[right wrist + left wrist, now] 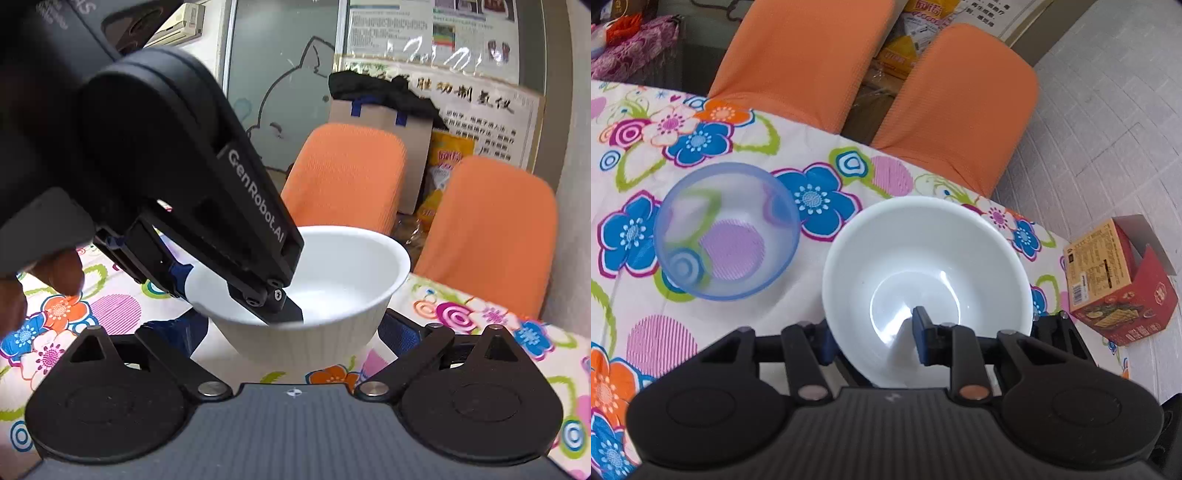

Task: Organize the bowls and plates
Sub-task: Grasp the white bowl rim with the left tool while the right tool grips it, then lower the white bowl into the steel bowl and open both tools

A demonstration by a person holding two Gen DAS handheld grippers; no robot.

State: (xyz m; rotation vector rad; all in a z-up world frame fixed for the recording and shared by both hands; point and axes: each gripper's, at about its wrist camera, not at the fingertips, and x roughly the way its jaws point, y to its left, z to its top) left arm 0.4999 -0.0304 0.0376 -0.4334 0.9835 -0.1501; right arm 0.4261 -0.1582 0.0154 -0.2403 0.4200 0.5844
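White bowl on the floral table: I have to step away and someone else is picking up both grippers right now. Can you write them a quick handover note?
Left gripper: clamped on the near rim of the white bowl, one finger inside, one outside.
Right gripper: open, fingers on either side of the same bowl's ribbed outer wall, not closed on it.
Blue translucent bowl: stands apart on the tablecloth, to the left of the white one, untouched.
Done: white bowl gripped. No stacking shows yet.
Left: bring the two bowls together, probably nested. No plates are in view.
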